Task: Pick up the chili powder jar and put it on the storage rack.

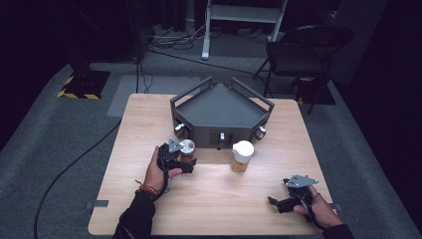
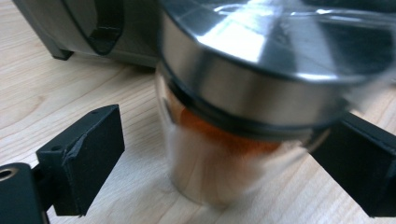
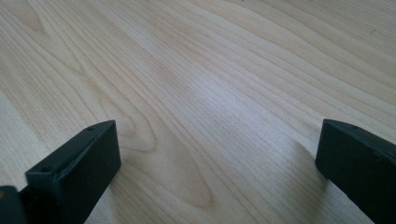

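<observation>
Straddling the silver-lidded jar (image 2: pixel 219 140) without touching, left claw (image 2: pixel 224 154) wide apart, right claw (image 3: pixel 219 158) gaping over bare table (image 3: pixel 210 70).

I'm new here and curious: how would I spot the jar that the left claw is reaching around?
Find the dark grey tray at the table's far middle. Two small jars stand before it; yours is the left one, with the left claw around it. It has a shiny metal lid, while its neighbour wears a white one.

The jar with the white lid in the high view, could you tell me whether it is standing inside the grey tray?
No, the jar with the white lid stands on the bare wooden table, just in front of the grey tray.
</observation>
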A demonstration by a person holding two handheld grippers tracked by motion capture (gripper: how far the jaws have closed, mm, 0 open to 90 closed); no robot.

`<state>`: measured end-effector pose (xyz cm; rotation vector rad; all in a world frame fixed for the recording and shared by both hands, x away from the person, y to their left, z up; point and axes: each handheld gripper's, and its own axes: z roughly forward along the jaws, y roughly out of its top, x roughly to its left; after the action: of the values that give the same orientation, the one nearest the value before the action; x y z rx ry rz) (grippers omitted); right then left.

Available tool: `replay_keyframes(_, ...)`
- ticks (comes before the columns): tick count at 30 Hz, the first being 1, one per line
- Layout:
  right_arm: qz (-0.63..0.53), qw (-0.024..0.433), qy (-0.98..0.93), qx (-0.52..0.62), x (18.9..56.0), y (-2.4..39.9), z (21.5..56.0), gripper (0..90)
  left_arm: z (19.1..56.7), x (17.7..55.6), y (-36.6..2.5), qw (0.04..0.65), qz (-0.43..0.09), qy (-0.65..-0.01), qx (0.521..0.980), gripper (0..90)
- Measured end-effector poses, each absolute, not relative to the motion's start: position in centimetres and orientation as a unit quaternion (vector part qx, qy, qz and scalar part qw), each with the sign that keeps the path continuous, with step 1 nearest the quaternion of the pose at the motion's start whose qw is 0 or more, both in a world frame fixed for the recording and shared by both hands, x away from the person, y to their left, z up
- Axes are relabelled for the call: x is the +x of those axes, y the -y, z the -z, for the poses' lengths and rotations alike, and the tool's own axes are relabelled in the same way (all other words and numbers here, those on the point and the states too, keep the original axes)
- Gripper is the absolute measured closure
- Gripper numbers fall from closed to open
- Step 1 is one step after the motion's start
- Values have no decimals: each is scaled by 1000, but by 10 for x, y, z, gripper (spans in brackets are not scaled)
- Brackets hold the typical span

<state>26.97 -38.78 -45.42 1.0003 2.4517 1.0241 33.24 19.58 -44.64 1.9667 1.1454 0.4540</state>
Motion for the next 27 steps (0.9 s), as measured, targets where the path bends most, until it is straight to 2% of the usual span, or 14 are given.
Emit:
replay_keyframes(3, -357, 151, -854, 348, 270, 388, 454, 0, 450, 335, -194, 408, -177, -456, 771, 76)
replay_keyframes(11, -357, 151, -854, 348, 270, 388, 454, 0, 453, 338, -194, 422, -174, -447, 770, 271)
replay_keyframes(27, -357, 151, -854, 348, 270, 388, 454, 0, 438, 329, -190, 404, -202, -443, 775, 302)
